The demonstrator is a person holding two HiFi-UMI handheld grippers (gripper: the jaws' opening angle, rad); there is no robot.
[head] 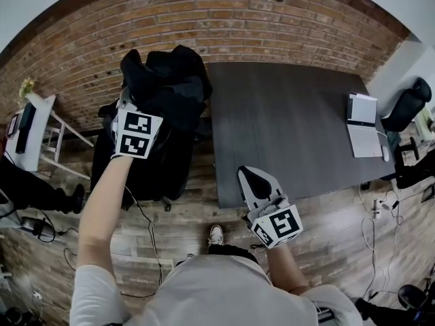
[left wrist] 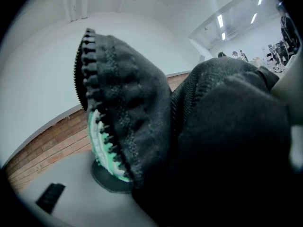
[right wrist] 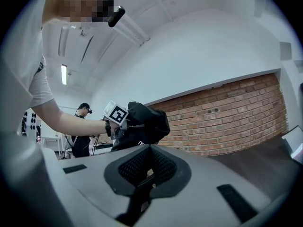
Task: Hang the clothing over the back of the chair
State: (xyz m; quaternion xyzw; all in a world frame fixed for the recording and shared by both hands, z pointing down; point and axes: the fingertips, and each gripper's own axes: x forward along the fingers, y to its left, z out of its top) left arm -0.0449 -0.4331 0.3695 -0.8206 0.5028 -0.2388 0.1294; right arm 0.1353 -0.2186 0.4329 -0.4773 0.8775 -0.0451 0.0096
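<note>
Head view: the black zip-up fabric jacket (head: 170,80) lies bunched on the back of the black office chair (head: 160,172), beside a dark grey table (head: 292,128) and a red brick wall (head: 272,26).

Left gripper view: the left gripper (left wrist: 151,155) holds the jacket's zip edge. I think it should be spread evenly before release.

Right gripper view: the right gripper (right wrist: 149,167) is closed and empty.

Soft, even indoor light, ceiling strip lights (left wrist: 220,20) glaring in the left gripper view, heavy fisheye bending with dark vignetted corners, black clothing (left wrist: 227,141) close to the lens, underexposed and blurred, shadows faint.
</note>
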